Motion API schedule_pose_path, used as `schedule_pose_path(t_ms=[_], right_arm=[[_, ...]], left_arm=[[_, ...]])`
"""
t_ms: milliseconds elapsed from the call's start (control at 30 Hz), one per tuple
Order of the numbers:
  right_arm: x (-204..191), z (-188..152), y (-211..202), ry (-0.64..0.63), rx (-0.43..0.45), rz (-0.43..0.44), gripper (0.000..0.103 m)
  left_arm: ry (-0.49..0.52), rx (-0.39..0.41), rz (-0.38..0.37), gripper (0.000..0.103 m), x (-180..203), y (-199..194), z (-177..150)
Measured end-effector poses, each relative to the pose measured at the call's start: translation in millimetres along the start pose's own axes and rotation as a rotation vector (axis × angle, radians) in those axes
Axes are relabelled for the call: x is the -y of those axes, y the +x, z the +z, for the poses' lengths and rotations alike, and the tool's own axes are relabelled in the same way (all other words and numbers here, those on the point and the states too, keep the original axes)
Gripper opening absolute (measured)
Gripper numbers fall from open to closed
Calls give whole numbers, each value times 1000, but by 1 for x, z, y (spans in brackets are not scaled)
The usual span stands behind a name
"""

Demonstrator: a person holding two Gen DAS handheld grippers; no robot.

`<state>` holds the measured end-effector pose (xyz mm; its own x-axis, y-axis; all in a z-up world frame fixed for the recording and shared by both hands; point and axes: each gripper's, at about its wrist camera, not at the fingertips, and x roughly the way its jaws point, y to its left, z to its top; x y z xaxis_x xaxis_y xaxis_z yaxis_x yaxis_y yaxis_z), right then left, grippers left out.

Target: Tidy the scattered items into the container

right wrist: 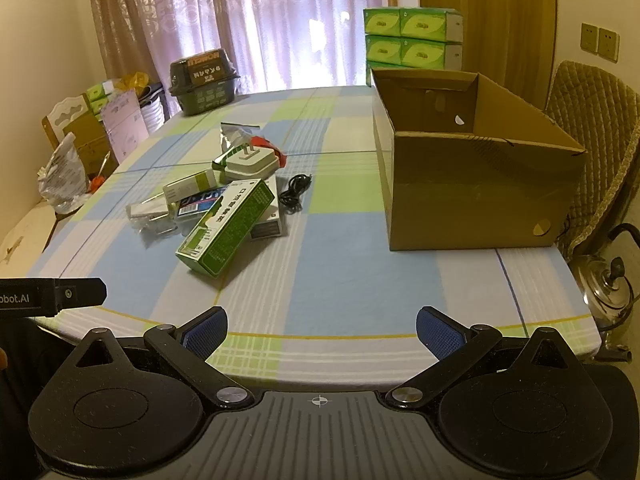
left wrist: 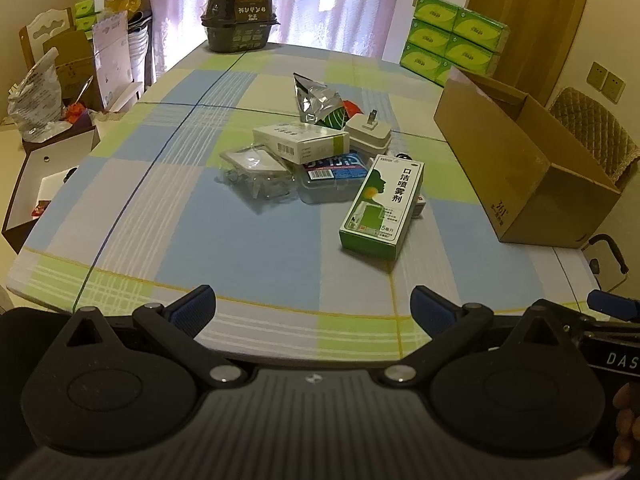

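Ahead of both sets of fingers, mid-table, sits the pile; nothing boxed yet as far as the views show. Left gripper (left wrist: pixel 312 304) has its fingers spread wide, empty, hovering at the near table (left wrist: pixel 248 240) edge. Right gripper (right wrist: pixel 320 326) same: fingers apart, nothing between them.

Nearest the left fingers, slightly right of centre: green box (left wrist: pixel 380 208), propped on a smaller carton at its far end. Beyond it a blue pack (left wrist: pixel 334 170), clear bags (left wrist: pixel 256 174) to the left, white box (left wrist: pixel 300 140), white charger (left wrist: pixel 368 132), foil pouch (left wrist: pixel 316 100) furthest. Black cable (right wrist: pixel 295 192) lies just right of the pile in the right view.

Carton (right wrist: pixel 472 168) stands open-topped, ahead and right of the right fingers, well apart from the pile.

Handling guess: green box looks light, stiff cardboard, smooth faces; take it across the narrow width near the middle, easy squeeze so it doesn't crush. Bags and pouch look soft, slippery; pinch an edge. Charger is hard, denser; grip the flat sides. Cable floppy; grab the bundle's centre.
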<state>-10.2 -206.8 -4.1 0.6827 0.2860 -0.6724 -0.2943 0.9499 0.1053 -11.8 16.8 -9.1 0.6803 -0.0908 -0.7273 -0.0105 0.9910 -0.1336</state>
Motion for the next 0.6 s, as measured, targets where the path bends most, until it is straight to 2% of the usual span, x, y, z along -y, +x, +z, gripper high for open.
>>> schedule_pose_path(t_ms=[133, 267, 600], right_arm=[[1, 1, 1, 4, 3, -3, 103], [3, 4, 4, 7, 2, 1, 103], [10, 14, 26, 10, -6, 2, 103]], left_arm=[[9, -3, -1, 102, -1, 2, 5], [10, -28, -34, 102, -2, 8, 11], [141, -53, -102, 100, 17, 44, 34]])
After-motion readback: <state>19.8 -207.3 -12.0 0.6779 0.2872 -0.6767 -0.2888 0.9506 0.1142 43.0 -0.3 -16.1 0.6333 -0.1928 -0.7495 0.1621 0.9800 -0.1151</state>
